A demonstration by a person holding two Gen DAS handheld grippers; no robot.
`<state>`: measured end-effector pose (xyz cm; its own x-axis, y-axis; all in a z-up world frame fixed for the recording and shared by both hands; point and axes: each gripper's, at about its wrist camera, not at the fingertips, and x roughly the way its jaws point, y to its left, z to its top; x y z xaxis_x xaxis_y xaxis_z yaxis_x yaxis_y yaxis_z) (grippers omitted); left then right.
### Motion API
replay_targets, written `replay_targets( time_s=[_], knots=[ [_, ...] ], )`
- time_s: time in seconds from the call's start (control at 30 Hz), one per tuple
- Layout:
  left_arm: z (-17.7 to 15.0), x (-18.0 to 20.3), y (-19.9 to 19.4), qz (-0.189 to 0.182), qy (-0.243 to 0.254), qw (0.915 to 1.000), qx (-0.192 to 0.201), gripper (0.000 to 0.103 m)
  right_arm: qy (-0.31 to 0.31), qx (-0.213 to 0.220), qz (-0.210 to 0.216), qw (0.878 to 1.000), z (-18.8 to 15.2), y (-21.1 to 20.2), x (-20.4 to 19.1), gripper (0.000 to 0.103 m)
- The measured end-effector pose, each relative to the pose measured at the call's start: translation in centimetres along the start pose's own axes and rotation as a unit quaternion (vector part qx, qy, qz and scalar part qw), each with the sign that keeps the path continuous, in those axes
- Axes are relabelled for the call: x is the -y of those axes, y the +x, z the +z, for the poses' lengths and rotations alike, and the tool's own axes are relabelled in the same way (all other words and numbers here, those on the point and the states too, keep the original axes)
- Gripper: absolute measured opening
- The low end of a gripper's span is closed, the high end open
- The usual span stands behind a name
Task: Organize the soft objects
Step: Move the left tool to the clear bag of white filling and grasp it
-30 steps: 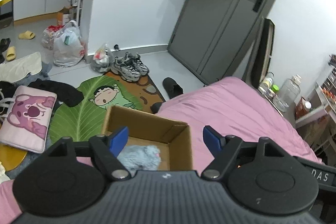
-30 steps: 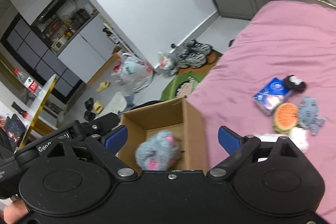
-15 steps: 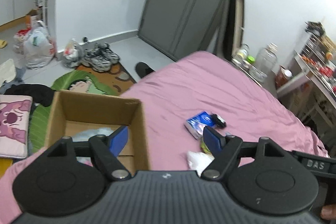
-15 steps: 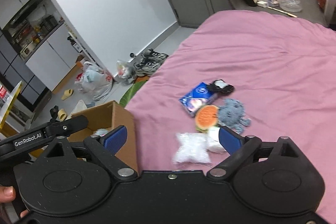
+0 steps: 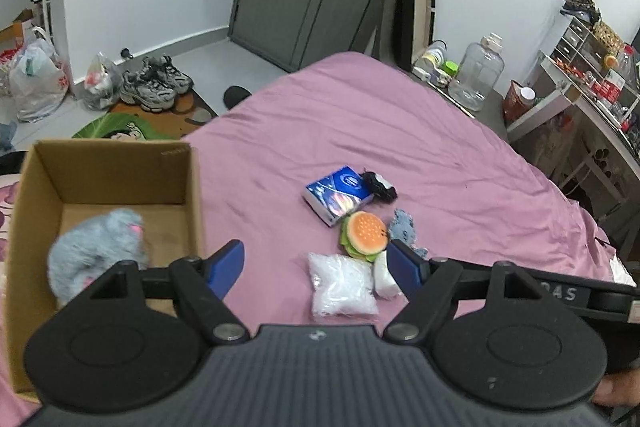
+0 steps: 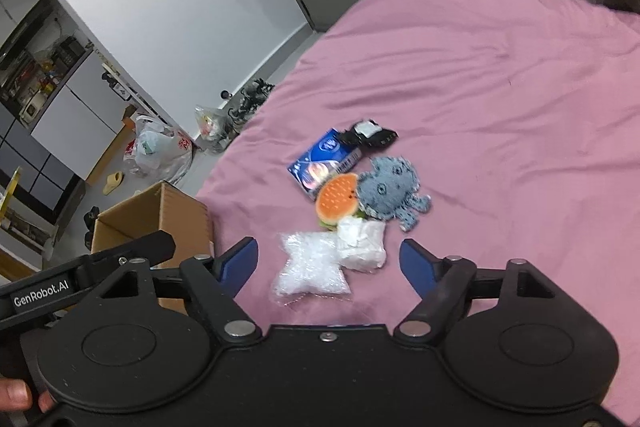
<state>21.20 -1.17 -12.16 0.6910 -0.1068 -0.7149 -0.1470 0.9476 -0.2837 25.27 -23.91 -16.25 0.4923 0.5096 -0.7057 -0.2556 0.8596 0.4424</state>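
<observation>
- Left wrist view: the left gripper hangs with jaws apart and empty above the pink bed; the clear plastic bag lies just ahead between the fingers.
- The cardboard box sits to its left, with the grey plush toy inside.
- Right wrist view: the right gripper has just been closing its jaws, which grip nothing.
- The white pouch, burger toy and grey octopus cluster beyond its tips.

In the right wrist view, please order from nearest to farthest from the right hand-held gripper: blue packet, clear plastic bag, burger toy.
From the right hand-held gripper:
1. Clear plastic bag, just ahead, between the fingers.
2. Burger toy, behind the bag.
3. Blue packet, farthest, beyond the burger.
</observation>
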Motion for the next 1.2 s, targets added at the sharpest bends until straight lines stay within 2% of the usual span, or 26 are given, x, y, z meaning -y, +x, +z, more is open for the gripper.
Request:
replay_targets(
  time_s=[0.17, 0.3, 0.4, 0.87, 1.07, 1.13, 1.17, 1.2],
  knots=[
    [-0.2, 0.9, 2.0, -0.006, -0.002, 0.9999, -0.016, 0.076, 0.026, -0.012, 0.012, 1.0, -0.6, 1.6, 1.6, 0.073],
    [-1.0, 1.3, 3.7, 0.011, -0.013, 0.999, -0.04, 0.072, 0.03, -0.029, 0.017, 0.999, -0.9, 3.1, 2.7, 0.072],
    [-1.4, 1.7, 5.1, 0.007, -0.019, 0.9981, -0.058, 0.072, 0.033, -0.031, 0.022, 0.999, -1.0, 3.9, 3.5, 0.072],
    [-2.7, 1.4, 10.5, 0.049, -0.026, 0.9924, -0.109, 0.072, 0.085, -0.045, 0.078, 0.992, -1.4, 6.8, 7.1, 0.069],
    [-3.0, 0.6, 12.4, 0.034, -0.058, 0.9889, -0.133, 0.072, 0.089, -0.053, 0.101, 0.989, -1.2, 7.9, 7.6, 0.067],
    [-2.8, 0.8, 12.4, 0.027, -0.052, 0.9898, -0.13, 0.06, 0.088, -0.054, 0.109, 0.989, -1.1, 8.1, 7.6, 0.067],
    [-2.7, 0.8, 12.4, 0.015, -0.056, 0.9898, -0.13, 0.046, 0.086, -0.055, 0.113, 0.988, -1.1, 8.2, 7.6, 0.067],
    [-2.5, 0.7, 12.3, 0.002, -0.065, 0.9891, -0.132, 0.04, 0.085, -0.056, 0.115, 0.988, -1.0, 8.4, 7.5, 0.067]
  ],
)
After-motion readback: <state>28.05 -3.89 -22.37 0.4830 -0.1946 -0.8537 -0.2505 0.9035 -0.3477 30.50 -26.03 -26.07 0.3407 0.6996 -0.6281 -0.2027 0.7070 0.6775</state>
